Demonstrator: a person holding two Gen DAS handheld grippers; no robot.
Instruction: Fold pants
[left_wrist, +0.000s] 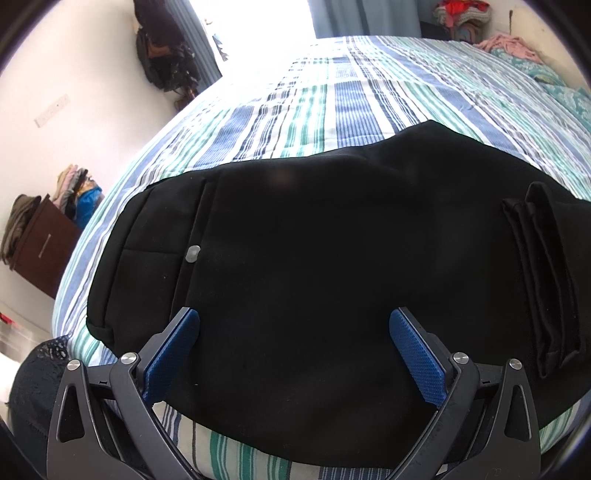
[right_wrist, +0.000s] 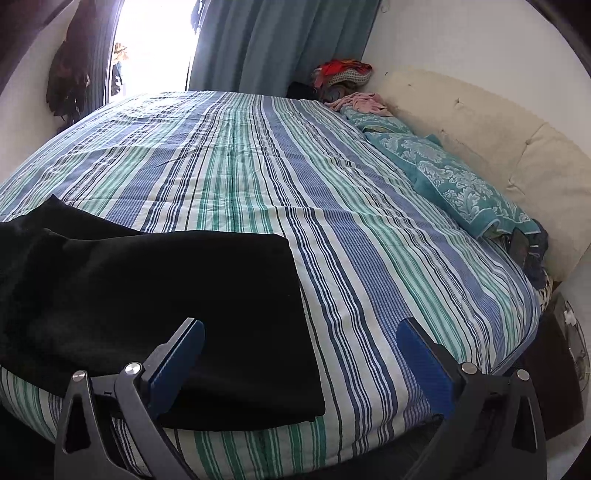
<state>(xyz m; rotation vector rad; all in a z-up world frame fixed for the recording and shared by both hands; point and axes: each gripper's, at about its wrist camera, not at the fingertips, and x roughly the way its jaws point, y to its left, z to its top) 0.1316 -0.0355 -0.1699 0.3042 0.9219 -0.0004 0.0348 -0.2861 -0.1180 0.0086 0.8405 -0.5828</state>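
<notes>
Black pants (left_wrist: 314, 240) lie flat on the striped bedsheet (left_wrist: 332, 99), waistband with a grey button (left_wrist: 192, 253) at the left, folded leg ends stacked at the right. My left gripper (left_wrist: 294, 321) hovers open over the pants' near half, blue pads wide apart with nothing between them. In the right wrist view the pants (right_wrist: 166, 295) fill the lower left, their straight folded edge ending near the bed's front. My right gripper (right_wrist: 300, 330) is open above that edge, its left pad over black cloth, its right pad over the bedsheet (right_wrist: 332, 177).
A teal patterned pillow (right_wrist: 454, 184) and cream headboard (right_wrist: 498, 129) line the bed's right side. Loose clothes (right_wrist: 343, 74) pile at the far corner by blue curtains (right_wrist: 277, 44). A brown cabinet (left_wrist: 44, 251) topped with clothes stands left of the bed. Dark bags (left_wrist: 166, 55) hang on the wall.
</notes>
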